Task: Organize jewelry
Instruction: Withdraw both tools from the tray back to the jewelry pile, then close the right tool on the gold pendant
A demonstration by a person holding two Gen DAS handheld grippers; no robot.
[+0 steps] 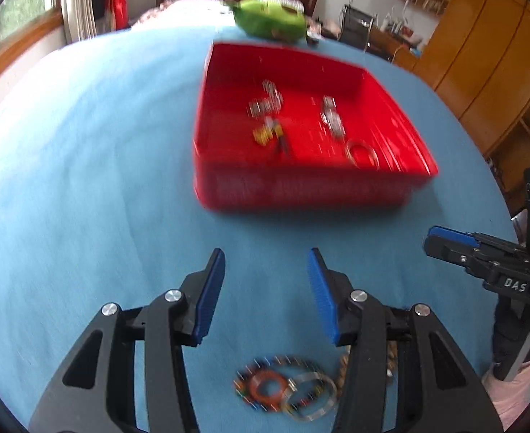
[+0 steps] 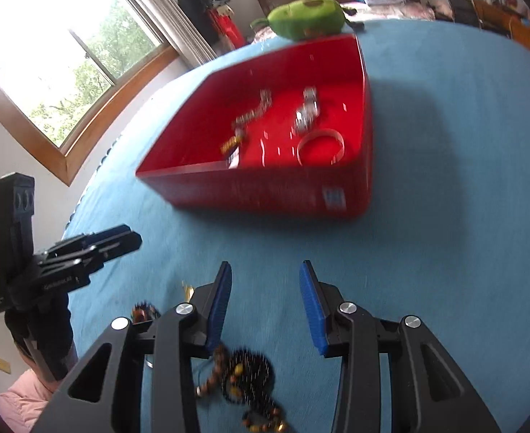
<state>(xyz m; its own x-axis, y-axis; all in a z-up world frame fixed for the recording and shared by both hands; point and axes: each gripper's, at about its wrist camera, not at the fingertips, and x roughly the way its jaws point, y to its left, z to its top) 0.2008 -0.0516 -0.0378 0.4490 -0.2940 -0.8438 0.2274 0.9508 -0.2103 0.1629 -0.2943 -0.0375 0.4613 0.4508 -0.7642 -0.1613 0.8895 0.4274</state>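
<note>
A red box stands on the blue cloth; it also shows in the right wrist view. Inside lie silver chains, a clear bangle and a small yellow piece. My left gripper is open and empty, above a pile of beaded bracelets and rings on the cloth near me. My right gripper is open and empty, above dark bead bracelets. Each gripper shows in the other's view: the right one, the left one.
A green plush lies beyond the box at the cloth's far edge. Wooden cabinets stand at the right, a window at the left. Blue cloth spreads around the box.
</note>
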